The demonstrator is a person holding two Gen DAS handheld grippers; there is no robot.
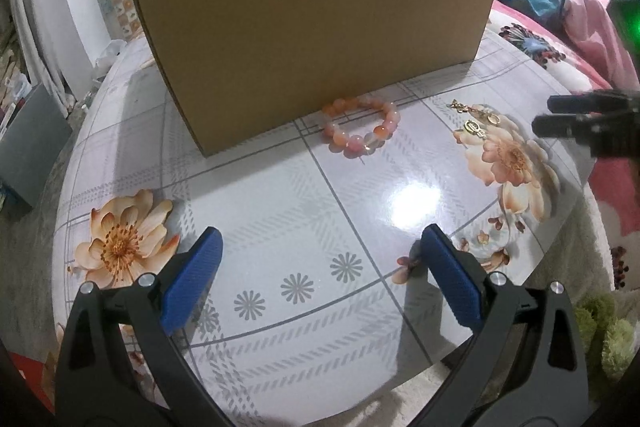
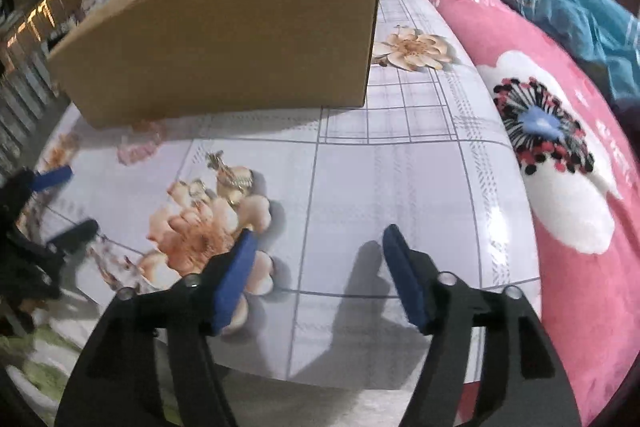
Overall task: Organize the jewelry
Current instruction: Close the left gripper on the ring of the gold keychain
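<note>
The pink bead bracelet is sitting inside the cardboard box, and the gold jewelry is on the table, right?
Not quite. The pink bead bracelet lies on the table in front of the cardboard box, not inside it; the left wrist view shows this. The gold jewelry is on the table.

Cardboard box interior hidden, bead bracelet blurred, gold trinkets perhaps earrings, too small.

On the table a box stands at the back; a bracelet lies just before it, earrings to the bracelet's right.
</note>
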